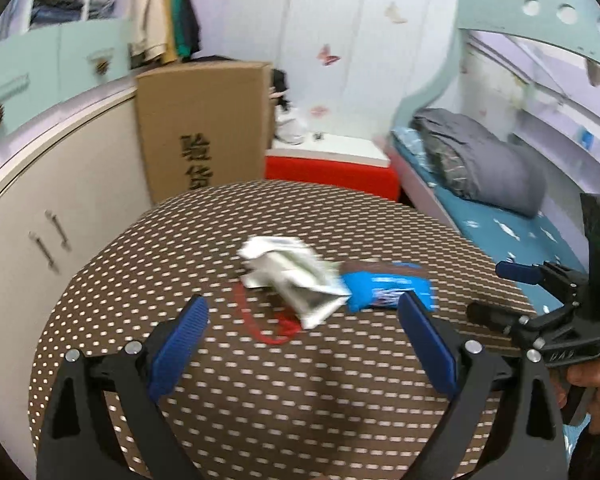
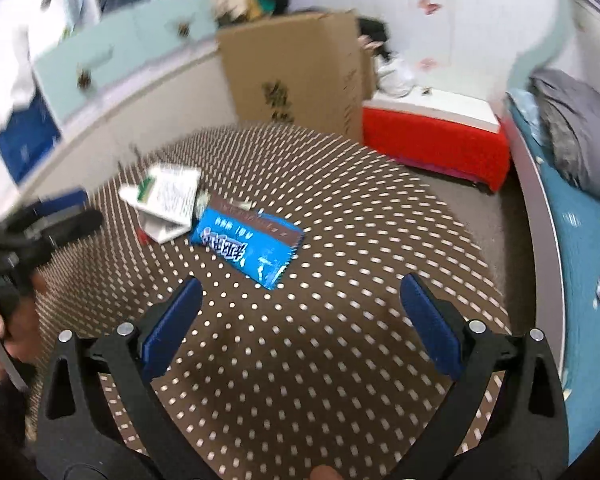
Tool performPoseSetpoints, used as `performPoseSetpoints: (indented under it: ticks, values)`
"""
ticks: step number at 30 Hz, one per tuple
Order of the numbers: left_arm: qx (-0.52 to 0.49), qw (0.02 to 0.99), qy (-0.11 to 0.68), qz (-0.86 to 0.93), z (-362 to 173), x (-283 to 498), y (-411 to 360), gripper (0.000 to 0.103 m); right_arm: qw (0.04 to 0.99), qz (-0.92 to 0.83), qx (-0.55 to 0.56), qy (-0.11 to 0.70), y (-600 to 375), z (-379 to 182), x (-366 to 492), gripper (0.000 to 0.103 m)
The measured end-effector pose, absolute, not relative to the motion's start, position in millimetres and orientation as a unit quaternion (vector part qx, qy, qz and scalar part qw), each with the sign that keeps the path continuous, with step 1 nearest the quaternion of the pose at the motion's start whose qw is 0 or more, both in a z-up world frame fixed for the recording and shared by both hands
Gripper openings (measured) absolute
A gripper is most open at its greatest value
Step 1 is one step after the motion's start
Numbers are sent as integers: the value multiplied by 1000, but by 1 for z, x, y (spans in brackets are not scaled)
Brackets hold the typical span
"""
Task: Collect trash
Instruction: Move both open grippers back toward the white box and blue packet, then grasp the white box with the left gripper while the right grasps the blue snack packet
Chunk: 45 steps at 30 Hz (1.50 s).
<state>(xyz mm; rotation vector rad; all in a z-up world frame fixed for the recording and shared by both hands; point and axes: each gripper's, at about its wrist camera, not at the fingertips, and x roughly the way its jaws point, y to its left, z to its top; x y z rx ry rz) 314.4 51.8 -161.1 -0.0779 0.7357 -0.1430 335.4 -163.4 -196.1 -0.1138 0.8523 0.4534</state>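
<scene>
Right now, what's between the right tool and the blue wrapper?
Nothing but bare dotted tablecloth between the right tool and blue wrapper, in the right wrist view.

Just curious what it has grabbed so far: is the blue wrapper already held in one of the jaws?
No, the blue wrapper lies flat on the dotted table, apart from both open grippers.

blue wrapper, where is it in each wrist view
Left wrist: the blue wrapper lies right of centre, just beyond the right finger's tip, beside the white crumpled packet.
Right wrist: blue wrapper left of centre, ahead of the left finger.
Shared landmark: cardboard box.
</scene>
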Motion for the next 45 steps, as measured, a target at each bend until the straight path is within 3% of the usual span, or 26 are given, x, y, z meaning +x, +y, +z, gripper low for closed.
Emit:
performPoseSetpoints:
  ticks: [9,11,12,13,16,23,25,26,27,34,45]
  values:
    - [-50,928,366,-42,-182,327,68,94,850,276,-190,406,-101,-218,370,97]
    - [-49,926,373,-44,-185,331,68,94,843,300,-179,409,-96,-218,377,87]
    - [-45,925,375,-44,-185,333,67,94,840,311,-165,414,-93,-220,379,69]
    - [-40,925,375,-43,-184,336,66,94,843,316,-140,413,-96,-218,381,57]
    - [-32,923,381,-43,-180,351,61,94,857,292,-114,410,-104,-218,377,45]
    - [-31,914,404,-29,-187,379,47,93,879,220,-22,422,-129,-215,360,44]
    - [-29,912,408,-21,-191,385,47,76,881,211,5,423,-133,-217,364,44]
    - [-32,907,420,-27,-195,390,47,52,881,209,17,423,-135,-217,366,44]
    - [-41,903,426,-34,-198,391,49,50,882,206,28,423,-137,-217,366,44]
    - [-62,908,406,-77,-201,375,55,45,887,198,67,412,-149,-214,363,37]
    - [-31,935,338,-103,-180,332,36,39,894,182,48,407,-147,-210,343,35]
